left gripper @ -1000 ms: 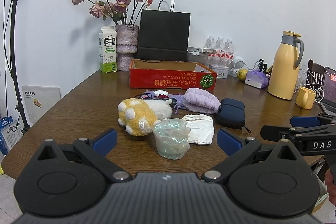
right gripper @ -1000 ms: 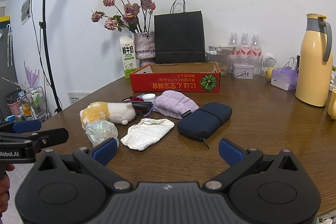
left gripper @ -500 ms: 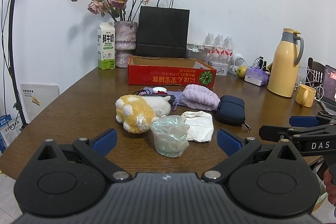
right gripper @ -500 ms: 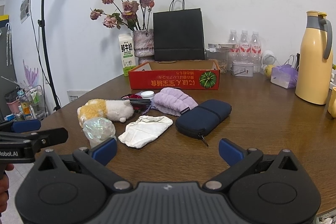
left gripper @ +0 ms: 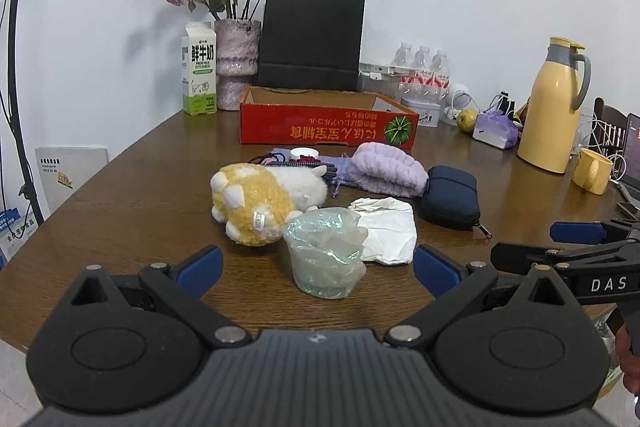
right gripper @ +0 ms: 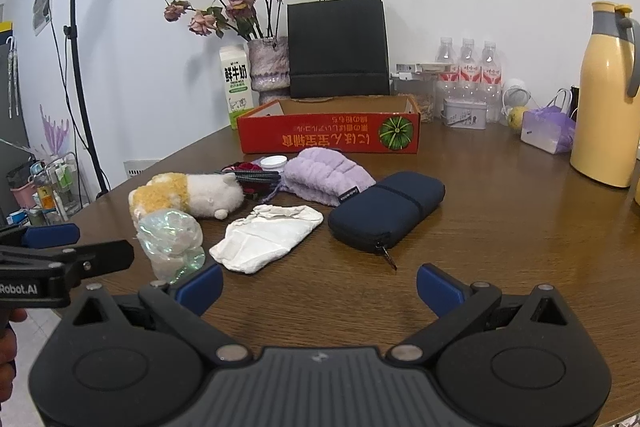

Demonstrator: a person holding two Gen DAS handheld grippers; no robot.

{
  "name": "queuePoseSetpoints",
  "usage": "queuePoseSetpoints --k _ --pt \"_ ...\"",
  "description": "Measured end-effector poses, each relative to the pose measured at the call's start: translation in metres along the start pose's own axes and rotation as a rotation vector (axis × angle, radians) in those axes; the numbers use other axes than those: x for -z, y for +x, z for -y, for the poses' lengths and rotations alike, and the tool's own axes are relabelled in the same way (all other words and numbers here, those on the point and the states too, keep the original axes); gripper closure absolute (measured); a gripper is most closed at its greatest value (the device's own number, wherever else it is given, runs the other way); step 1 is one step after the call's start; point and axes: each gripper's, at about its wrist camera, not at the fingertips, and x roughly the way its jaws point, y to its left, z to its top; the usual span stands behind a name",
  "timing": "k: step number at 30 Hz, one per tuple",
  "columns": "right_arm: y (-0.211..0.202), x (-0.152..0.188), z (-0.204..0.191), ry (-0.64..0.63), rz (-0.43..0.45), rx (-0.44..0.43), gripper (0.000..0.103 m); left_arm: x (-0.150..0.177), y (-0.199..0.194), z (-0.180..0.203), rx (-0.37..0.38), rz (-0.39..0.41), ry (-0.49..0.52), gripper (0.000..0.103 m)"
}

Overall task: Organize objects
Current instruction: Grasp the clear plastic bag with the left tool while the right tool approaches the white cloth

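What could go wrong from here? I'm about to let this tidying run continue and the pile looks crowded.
1. The crumpled iridescent plastic sits between the open left gripper's fingers; it looks soft and light, so closing may crush it or let it slip.
2. It appears to touch the white cloth pouch and lies close to the plush toy, so a grab may snag or drag them.
3. The right gripper is close beside the left; the two could collide.

A shiny plastic bag (left gripper: 326, 257) is seen between the wide-apart blue fingers (left gripper: 199, 265) of the left gripper (left gripper: 316, 267), beside a plush toy (left gripper: 264, 201).
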Motion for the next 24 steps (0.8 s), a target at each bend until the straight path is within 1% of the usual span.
queuePoseSetpoints --k 19,22,24 --pt "0.046 -0.006 0.014 0.010 -0.049 -0.002 0.000 -0.003 0.050 -0.002 -0.012 -0.090 -0.007 0.000" --pt "0.052 -0.007 0.016 0.005 -0.057 -0.009 0.000 -0.003 0.057 -0.003 -0.009 -0.109 -0.012 0.006" --pt "0.056 -0.009 0.015 -0.002 -0.060 -0.017 0.000 -0.003 0.064 -0.004 -0.001 -0.132 -0.025 0.019"
